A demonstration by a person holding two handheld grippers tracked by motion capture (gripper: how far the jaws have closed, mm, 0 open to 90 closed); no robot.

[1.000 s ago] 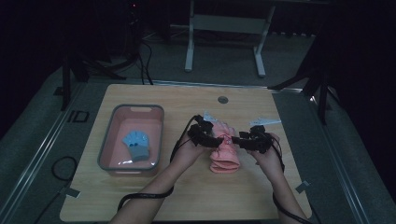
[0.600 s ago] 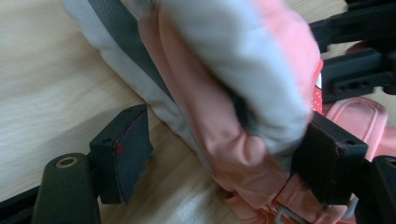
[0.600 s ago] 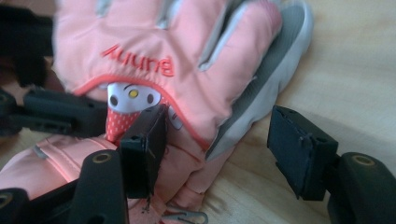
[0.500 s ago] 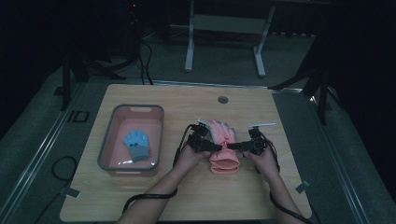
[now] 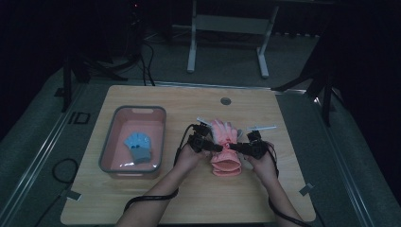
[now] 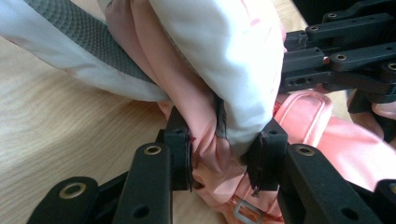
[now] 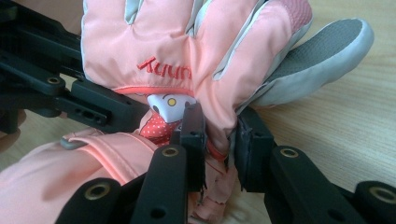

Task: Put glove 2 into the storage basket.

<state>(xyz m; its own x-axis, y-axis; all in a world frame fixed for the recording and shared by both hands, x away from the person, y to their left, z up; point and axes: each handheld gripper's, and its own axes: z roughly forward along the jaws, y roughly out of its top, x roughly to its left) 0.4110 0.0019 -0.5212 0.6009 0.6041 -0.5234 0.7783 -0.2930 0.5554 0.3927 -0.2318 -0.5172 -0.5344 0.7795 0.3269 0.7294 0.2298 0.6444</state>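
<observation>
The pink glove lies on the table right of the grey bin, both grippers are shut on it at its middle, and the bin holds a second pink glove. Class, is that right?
One detail is wrong. In the high view the bin holds a blue glove, not a pink one. The pink glove does lie right of it, with the left gripper and right gripper shut on its middle.

Padded cloth glove (image 7: 187, 51) on matt wooden table (image 5: 156, 198)

Padded pink ski glove (image 6: 219, 70) fingertips cut off at frame top, left gripper view; small blue item (image 5: 138, 145) in grey tub (image 5: 107, 150) too small to identify.
</observation>
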